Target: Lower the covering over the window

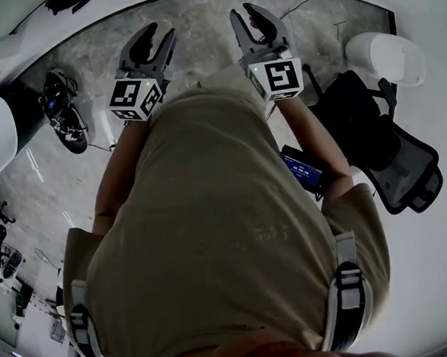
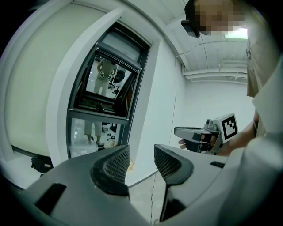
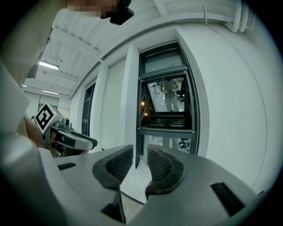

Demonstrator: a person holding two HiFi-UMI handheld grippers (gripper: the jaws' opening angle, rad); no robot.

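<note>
I hold the left gripper and right gripper slightly parted, gripping nothing, facing the dark window; a chair stands beside me.

- Head view: from above the person's shoulders, looking steeply down onto the left gripper, the right gripper and the grey floor beyond them.
- Left gripper view: from behind its own jaws, roughly level, toward the window, some way off.
- Right gripper view: likewise, facing the same window; each gripper view catches the other gripper at one side edge.
</note>
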